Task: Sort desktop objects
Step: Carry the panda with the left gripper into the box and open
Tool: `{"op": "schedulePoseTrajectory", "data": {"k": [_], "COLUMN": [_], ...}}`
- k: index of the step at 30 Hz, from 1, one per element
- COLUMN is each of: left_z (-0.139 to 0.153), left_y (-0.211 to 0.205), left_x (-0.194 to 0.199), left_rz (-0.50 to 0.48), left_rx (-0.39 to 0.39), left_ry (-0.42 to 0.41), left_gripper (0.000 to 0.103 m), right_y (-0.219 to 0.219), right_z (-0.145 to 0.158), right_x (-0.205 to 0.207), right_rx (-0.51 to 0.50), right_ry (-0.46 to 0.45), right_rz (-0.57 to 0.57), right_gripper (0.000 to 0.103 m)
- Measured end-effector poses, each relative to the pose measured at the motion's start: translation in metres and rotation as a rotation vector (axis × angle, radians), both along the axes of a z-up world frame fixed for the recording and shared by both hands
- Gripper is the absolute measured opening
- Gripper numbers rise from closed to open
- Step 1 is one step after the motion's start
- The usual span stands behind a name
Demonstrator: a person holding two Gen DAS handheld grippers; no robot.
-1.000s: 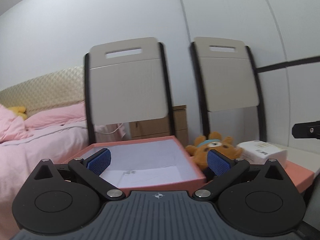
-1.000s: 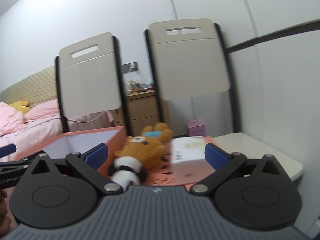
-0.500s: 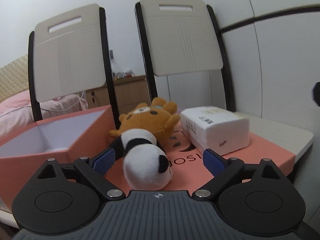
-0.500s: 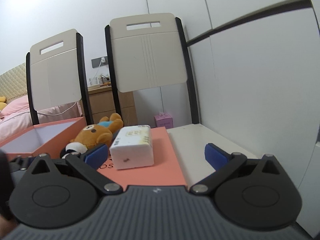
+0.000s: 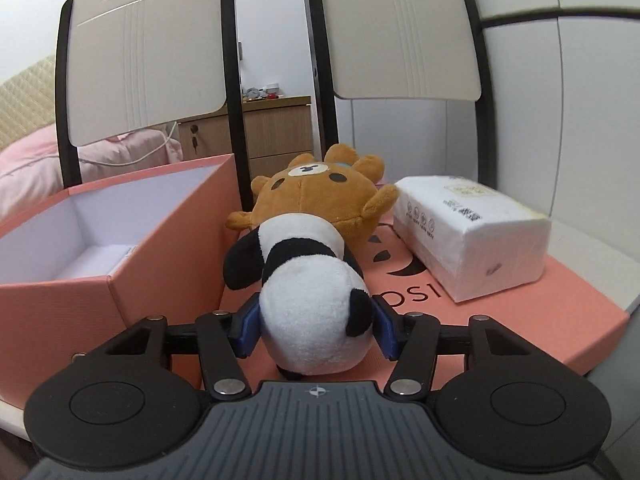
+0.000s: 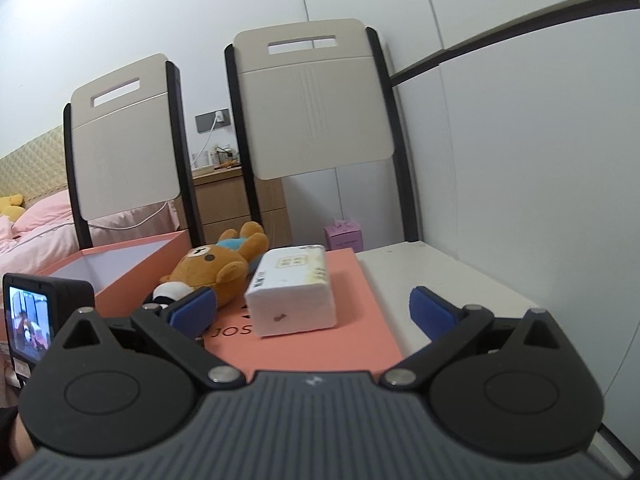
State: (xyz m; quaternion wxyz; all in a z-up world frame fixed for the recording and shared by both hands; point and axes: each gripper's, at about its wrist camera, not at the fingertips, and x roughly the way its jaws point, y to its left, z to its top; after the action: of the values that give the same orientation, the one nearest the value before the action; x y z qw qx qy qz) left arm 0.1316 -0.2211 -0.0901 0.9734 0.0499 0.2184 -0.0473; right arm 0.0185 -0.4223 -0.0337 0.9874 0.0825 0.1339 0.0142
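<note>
Two folding chairs (image 6: 312,104) being leaned against wall at 12 o'clock; wooden nightstand (image 5: 276,128) being seen between them; pink bedding (image 6: 36,236) lying at 9 o'clock.

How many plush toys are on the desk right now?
2. The panda plush lies on the pink lid, between the fingers of the left hand-held gripper. The brown bear plush lies just behind it, touching it. Others could be hidden inside the open pink box.
</note>
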Motion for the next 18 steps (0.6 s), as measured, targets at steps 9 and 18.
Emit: {"op": "schedulePoseTrajectory", "data": {"k": [9, 18], "left_z": [0.059, 0.075], "left_y": [0.047, 0.121], "left_x": [-0.040, -0.024], "left_rz": [-0.095, 0.065], "left_rx": [-0.174, -0.148], "left_ry": [-0.067, -0.132], "left_gripper": [0.059, 0.060], "right_y": [0.031, 0.065], "right_z": [0.006, 0.010], "right_x": [0.009, 0.034], "right_rx": [-0.014, -0.017], "right_ry": [0.002, 0.038], "right_rz": [0.018, 0.106], "right_gripper": [0.103, 0.103]}}
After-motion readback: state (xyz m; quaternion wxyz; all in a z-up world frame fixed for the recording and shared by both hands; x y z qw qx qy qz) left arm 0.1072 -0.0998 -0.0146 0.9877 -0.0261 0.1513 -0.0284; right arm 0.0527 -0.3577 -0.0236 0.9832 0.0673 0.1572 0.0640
